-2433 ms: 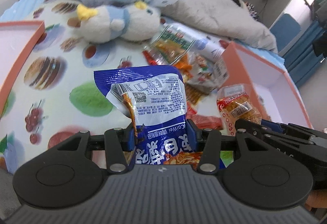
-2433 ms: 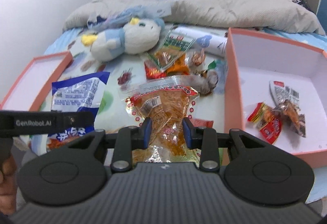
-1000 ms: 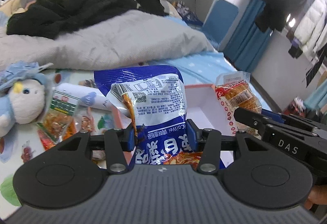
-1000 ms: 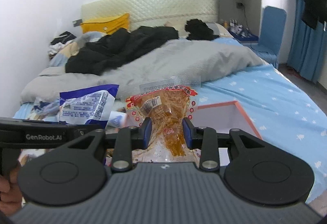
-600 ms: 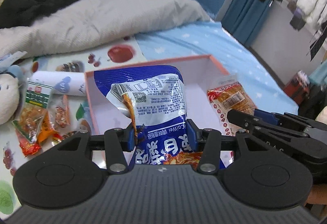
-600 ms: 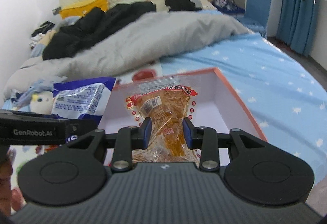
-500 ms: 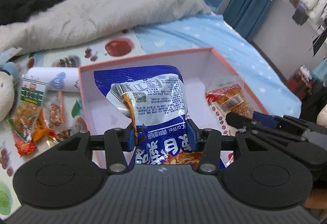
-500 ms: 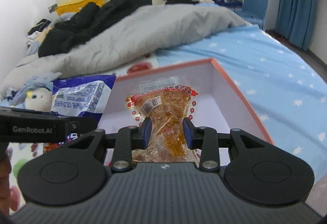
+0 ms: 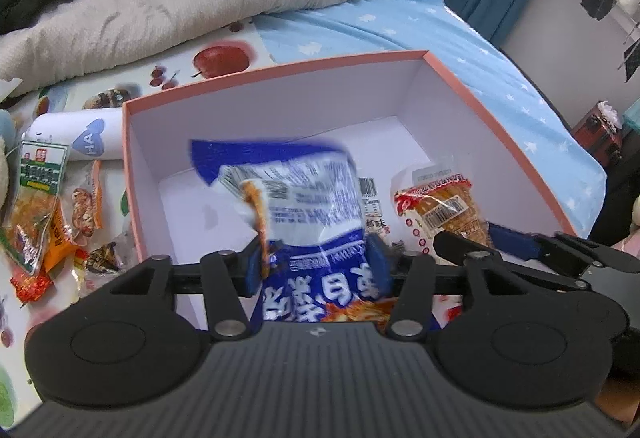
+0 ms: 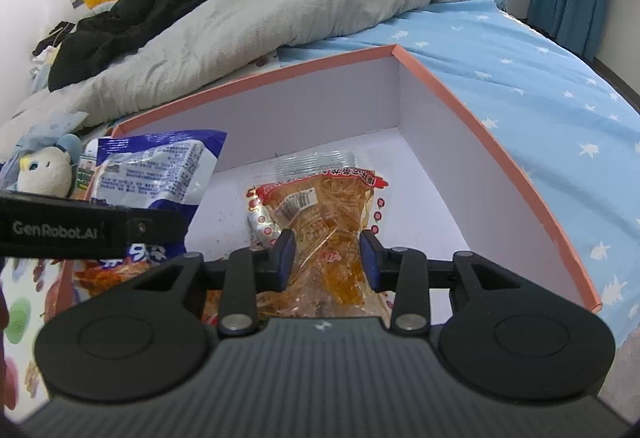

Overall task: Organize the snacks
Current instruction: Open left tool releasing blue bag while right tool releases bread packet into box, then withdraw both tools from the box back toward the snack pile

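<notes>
Left wrist view: left gripper (image 9: pixel 314 262) sits over the pink box (image 9: pixel 276 68), jaws opening, blue snack bag (image 9: pixel 296 194) between them. Bag's upper half is blurred, looks to be slipping free; pads no longer pinch it. Right gripper (image 9: pixel 472 238) shows at frame right, w/ clear pack of orange snacks (image 9: pixel 440 210) just beyond it, inside the box.

Right wrist view: right gripper (image 10: pixel 325 258) jaws also opening. Orange pack (image 10: pixel 320 214) lies between them, gaps visible at both pads, its far end resting on the box floor (image 10: pixel 412 206). Blue bag (image 10: pixel 156 166) hangs at the box's left wall, under the left gripper's arm.

Handling, by judgement: both are light, soft film pouches. Crinkly, slick, contents prob. brittle. Will flop and slide, not bounce. Best hold is the flat sealed edge or a gathered waist, moderate squeeze only.

Outside the box, loose snack packets (image 9: pixel 44 206) remain on the fruit-print sheet (image 9: pixel 180 66). Sorting appears unfinished.
</notes>
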`<state>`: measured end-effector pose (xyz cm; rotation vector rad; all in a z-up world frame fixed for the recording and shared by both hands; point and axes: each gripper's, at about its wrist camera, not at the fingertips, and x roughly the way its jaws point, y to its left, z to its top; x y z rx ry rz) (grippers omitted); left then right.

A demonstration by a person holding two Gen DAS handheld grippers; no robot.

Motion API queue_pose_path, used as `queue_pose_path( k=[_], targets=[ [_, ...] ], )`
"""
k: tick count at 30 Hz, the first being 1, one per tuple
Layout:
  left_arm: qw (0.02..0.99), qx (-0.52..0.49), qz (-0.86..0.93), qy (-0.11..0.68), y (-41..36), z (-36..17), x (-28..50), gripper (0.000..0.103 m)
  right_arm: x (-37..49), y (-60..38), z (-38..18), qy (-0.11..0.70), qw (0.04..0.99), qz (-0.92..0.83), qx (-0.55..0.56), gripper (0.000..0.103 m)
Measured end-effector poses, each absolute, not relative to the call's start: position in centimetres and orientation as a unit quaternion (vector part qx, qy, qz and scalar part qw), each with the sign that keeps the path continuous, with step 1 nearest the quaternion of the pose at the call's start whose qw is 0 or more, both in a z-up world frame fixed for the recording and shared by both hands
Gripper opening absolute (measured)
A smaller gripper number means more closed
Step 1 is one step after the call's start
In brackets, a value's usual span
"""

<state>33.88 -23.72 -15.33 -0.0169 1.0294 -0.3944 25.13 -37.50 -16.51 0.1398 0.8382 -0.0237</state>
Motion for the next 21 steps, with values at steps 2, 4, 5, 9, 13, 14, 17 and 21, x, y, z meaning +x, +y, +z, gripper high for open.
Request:
queue_pose_path(
  k=[2, 4, 5, 9, 13, 14, 17, 21],
  targets=[
    [0.855, -0.013, -0.183, 0.485, -23.3, -14.9, 33.7, 0.068, 25.1, -37.4, -16.2, 0.405, 0.912, -0.015, 0.066, 0.057],
    [0.858, -0.017, -0.184, 0.479, -22.9, -14.2, 33.4, 0.068, 24.9, -37.3, -15.6, 0.4, 0.914, -0.014, 0.065, 0.057],
    [0.861, -0.017, -0.181, 0.475, -22.7, -13.7, 33.1, 0.068, 24.8, -37.2, -15.3, 0.397, 0.915, -0.014, 0.066, 0.057],
    [0.871, -0.022, -0.184, 0.455, -21.9, -11.5, 32.0, 0.068, 23.8, -36.9, -13.8, 0.383, 0.922, -0.01, 0.064, 0.057],
    [0.88, -0.03, -0.185, 0.436, -20.7, -9.3, 30.5, 0.068, 22.6, -36.3, -11.9, 0.364, 0.929, -0.003, 0.065, 0.057],
    [0.883, -0.031, -0.185, 0.431, -20.3, -8.8, 30.1, 0.068, 22.4, -36.2, -11.5, 0.359, 0.931, -0.001, 0.065, 0.057],
    [0.889, -0.035, -0.185, 0.417, -19.3, -7.2, 28.9, 0.068, 21.5, -35.5, -9.8, 0.342, 0.937, 0.004, 0.065, 0.057],
    [0.899, -0.044, -0.181, 0.396, -17.6, -5.1, 27.1, 0.068, 20.5, -34.6, -7.7, 0.32, 0.945, 0.016, 0.062, 0.057]
  ],
)
